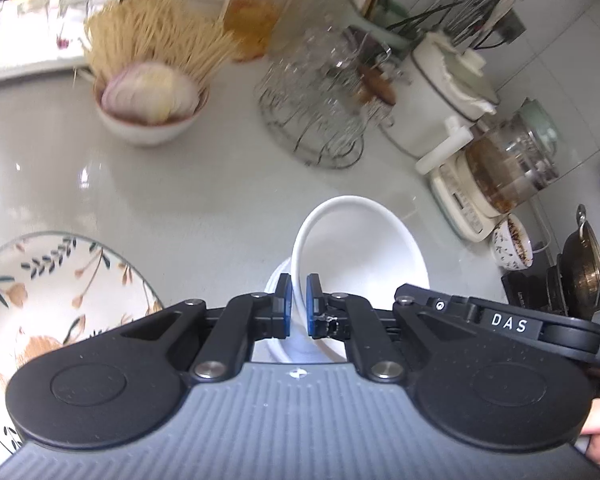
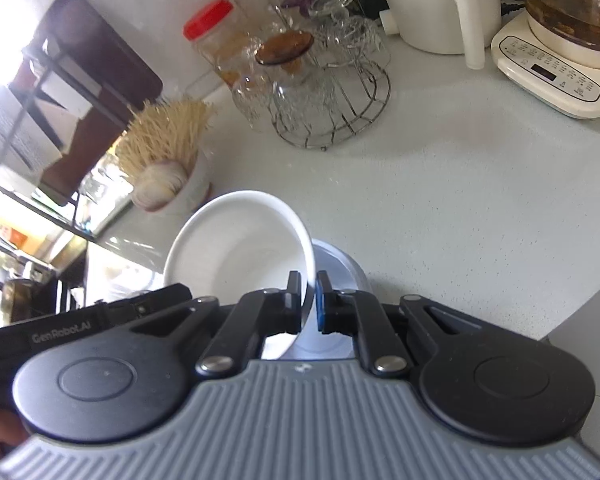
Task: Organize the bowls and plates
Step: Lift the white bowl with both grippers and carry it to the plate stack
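My left gripper (image 1: 298,305) is shut on the rim of a plain white bowl (image 1: 364,248), held tilted above the grey counter. A second white bowl (image 1: 278,280) shows just below and behind it. A floral plate (image 1: 60,280) lies at the left of the left wrist view. My right gripper (image 2: 308,302) is shut on the rim of a white bowl (image 2: 236,248), also tilted, with another white bowl (image 2: 336,276) under it. Whether both grippers hold the same bowl I cannot tell.
A small bowl with an onion half and toothpicks (image 1: 152,100) stands at the back. A wire rack of glasses (image 1: 320,92), a red-lidded jar (image 1: 260,8), a white kettle (image 1: 444,92) and a glass tea maker (image 1: 508,168) line the wall. The counter edge (image 2: 572,312) runs at right.
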Available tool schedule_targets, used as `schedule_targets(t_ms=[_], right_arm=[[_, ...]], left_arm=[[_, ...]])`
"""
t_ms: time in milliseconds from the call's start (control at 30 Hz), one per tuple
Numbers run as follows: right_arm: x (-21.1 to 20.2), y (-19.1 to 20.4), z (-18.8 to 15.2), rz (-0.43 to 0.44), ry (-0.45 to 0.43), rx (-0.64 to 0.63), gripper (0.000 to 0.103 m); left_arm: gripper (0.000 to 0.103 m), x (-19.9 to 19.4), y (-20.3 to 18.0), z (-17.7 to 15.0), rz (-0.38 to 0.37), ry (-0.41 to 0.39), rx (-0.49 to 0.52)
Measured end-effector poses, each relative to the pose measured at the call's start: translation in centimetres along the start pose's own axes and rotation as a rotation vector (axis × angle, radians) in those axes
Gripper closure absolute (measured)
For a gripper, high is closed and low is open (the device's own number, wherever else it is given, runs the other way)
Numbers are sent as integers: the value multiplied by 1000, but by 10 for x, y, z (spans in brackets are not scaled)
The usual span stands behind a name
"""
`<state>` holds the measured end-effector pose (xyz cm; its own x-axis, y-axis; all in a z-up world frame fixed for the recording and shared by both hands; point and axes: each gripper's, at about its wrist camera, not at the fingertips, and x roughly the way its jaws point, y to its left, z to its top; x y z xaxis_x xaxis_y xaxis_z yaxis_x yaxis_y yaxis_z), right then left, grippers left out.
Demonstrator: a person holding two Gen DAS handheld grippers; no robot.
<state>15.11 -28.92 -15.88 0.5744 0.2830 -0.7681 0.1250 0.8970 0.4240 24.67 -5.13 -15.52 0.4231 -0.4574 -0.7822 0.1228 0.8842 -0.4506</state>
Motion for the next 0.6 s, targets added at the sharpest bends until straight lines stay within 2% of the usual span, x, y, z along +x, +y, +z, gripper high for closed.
schedule_targets(t_ms=[367, 600], right_arm=[[5, -7, -4, -88, 51, 4, 93], [5, -11, -5, -58, 49, 21, 92]], left_arm=[[94, 20, -11, -8, 7, 55, 44], [94, 24, -8, -11, 13, 76, 28]])
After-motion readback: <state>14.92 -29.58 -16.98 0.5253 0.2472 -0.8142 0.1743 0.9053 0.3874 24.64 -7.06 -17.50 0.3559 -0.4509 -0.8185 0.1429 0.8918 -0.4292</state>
